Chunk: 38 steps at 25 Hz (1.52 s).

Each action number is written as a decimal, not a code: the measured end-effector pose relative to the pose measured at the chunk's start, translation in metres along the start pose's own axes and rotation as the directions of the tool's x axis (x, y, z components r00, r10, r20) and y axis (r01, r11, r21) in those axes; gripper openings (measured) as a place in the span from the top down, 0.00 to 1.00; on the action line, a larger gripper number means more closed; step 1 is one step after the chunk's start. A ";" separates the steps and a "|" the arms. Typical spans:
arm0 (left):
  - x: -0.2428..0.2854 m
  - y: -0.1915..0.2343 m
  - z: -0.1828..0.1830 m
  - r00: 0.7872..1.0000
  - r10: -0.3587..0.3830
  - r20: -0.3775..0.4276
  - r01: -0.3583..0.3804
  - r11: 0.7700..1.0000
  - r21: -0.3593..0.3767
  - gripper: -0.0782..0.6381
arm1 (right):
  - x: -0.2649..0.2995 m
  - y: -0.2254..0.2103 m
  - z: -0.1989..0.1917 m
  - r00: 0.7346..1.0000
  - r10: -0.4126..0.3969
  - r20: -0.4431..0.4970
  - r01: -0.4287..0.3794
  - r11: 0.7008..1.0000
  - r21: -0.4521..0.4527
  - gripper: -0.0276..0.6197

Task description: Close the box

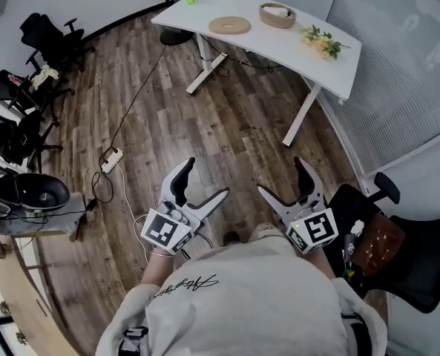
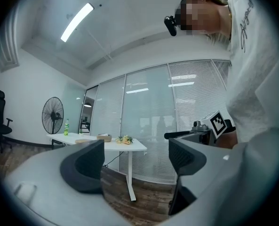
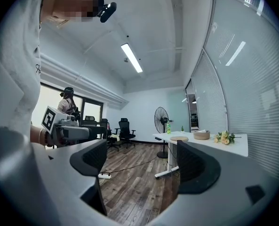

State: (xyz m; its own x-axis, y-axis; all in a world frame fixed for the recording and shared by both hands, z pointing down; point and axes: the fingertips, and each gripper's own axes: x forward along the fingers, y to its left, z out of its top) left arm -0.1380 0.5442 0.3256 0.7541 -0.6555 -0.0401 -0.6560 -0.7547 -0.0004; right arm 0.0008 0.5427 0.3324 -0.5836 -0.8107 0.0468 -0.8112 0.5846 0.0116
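— Wooden floor (image 1: 227, 124) in the head view; where are the grippers?
— Left gripper (image 1: 207, 178) and right gripper (image 1: 281, 175) sit low before the person, both spread wide and empty. The round box (image 1: 277, 15) stands on the white table (image 1: 331, 65), well apart from them.
— Left gripper view?
— Jaws wide, only room between; box far off on the table.
— Right gripper view?
— Same: wide, empty.

The person wore a light grey sweatshirt (image 1: 242, 295) with black script lettering (image 1: 184, 285) on the front. The left gripper (image 1: 207, 177) and right gripper (image 1: 281, 175) each had a pale grey body, 2 black-padded jaws and 1 cube (image 1: 166, 230) bearing black-and-white square markers.
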 end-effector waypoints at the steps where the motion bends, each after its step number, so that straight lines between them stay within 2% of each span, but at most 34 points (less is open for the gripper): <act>1: -0.003 0.001 -0.001 1.000 -0.003 -0.003 0.003 1.000 0.001 0.31 | 0.001 0.002 -0.002 1.000 -0.005 -0.001 0.005 1.000 0.004 0.26; 6: -0.007 0.007 -0.004 1.000 -0.010 -0.001 0.010 1.000 -0.013 0.31 | 0.000 0.007 -0.012 0.999 -0.009 -0.038 0.010 1.000 0.023 0.26; 10: 0.002 0.016 -0.004 1.000 -0.010 0.004 0.010 1.000 -0.012 0.31 | 0.009 -0.002 -0.012 0.999 -0.016 -0.032 0.017 0.999 0.034 0.27; 19: 0.023 0.046 -0.006 1.000 0.016 -0.005 -0.017 1.000 -0.013 0.31 | 0.053 -0.018 -0.009 0.999 0.044 -0.019 -0.043 0.999 0.017 0.27; 33: 0.110 0.123 -0.003 0.998 0.055 -0.001 -0.055 0.998 0.009 0.31 | 0.143 -0.100 -0.007 0.997 0.080 -0.017 -0.079 0.996 0.041 0.27; 38: 0.136 0.152 -0.001 0.997 0.077 -0.006 -0.077 0.997 0.001 0.31 | 0.179 -0.125 0.000 0.995 0.095 -0.014 -0.095 0.995 0.009 0.27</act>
State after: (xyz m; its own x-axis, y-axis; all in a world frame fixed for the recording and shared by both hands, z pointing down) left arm -0.1349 0.3399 0.3212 0.7017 -0.7117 -0.0335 -0.7121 -0.7021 0.0015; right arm -0.0021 0.3243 0.3398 -0.6574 -0.7510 0.0615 -0.7526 0.6585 -0.0021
